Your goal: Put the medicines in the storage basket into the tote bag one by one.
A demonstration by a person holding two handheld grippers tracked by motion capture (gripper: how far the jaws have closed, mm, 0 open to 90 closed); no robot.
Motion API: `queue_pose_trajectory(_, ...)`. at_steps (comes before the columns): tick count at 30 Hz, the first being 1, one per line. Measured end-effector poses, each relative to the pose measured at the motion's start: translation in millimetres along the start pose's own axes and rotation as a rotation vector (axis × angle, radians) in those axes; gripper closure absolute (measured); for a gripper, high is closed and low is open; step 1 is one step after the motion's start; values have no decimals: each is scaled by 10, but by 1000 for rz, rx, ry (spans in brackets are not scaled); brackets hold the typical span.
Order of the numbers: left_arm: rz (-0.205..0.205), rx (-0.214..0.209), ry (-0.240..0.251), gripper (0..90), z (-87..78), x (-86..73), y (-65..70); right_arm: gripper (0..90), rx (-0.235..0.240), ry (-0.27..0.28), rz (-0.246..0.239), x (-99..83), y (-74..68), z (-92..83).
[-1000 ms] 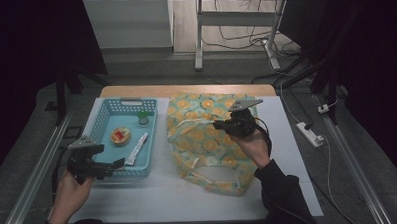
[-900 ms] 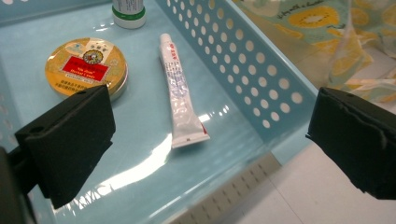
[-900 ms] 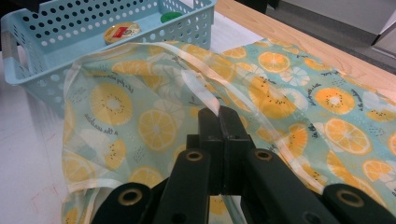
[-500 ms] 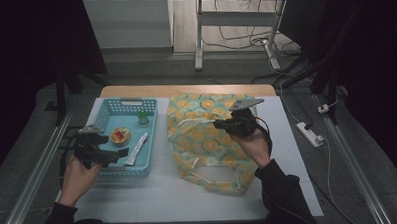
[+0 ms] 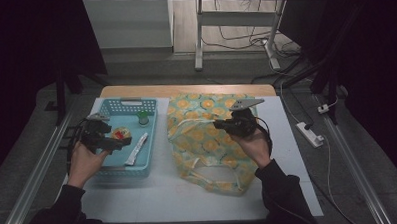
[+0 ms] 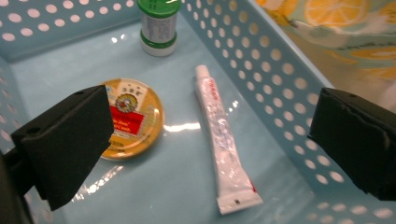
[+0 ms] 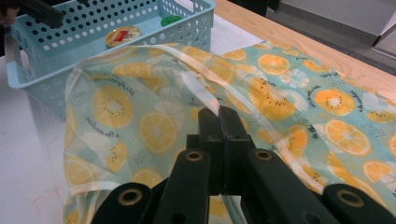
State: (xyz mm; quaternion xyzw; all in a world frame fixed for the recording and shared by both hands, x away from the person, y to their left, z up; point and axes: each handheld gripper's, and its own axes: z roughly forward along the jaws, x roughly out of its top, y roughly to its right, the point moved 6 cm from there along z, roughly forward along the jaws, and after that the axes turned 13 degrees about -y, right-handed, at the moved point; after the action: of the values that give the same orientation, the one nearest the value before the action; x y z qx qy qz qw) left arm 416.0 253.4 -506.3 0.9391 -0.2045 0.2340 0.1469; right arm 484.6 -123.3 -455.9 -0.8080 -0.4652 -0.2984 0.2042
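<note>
R gripper [image 7: 219,116] was clamped on the lemon-print bag [image 5: 207,136] rim, holding it open. L gripper [image 6: 210,140], jaws spread, hung over tube [image 6: 224,144] in blue basket [image 5: 151,106]. Next, prob: lower & pinch tube.

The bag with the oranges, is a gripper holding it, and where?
Yes. The right gripper is shut on the bag, pinching its clear handle strap. The left gripper is open and holds nothing.

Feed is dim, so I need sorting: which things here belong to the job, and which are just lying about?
In the job: left tool, open over the basket; round tin; tube; green-capped bottle; right tool, shut on the bag.

Lying about: power strip; floor cables.
</note>
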Motion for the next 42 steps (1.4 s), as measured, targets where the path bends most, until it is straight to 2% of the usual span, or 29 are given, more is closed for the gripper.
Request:
queue_pose_trajectory(4,-25,-12,-13,0,85,55,-101,900,1,-1,1,-4,3,0)
queue_pose_trajectory(18,-33,60,-105,0,443,189,-385,899,11,4,0,-4,3,-6)
queue_pose_trajectory(24,-50,75,-157,0,592,199,-500,899,12,6,3,-14,20,-4)
queue_pose_trajectory(28,-25,105,-207,0,672,224,-519,898,14,6,3,-16,22,-3)
queue_pose_trajectory(32,-23,116,-243,0,713,226,-550,898,16,6,0,-14,14,-4)
queue_pose_trajectory(36,-39,122,-276,0,739,224,-554,898,16,5,-1,-16,15,-4)
queue_pose_trajectory(42,-60,163,-355,0,797,182,-544,898,18,6,-2,-14,11,-10)
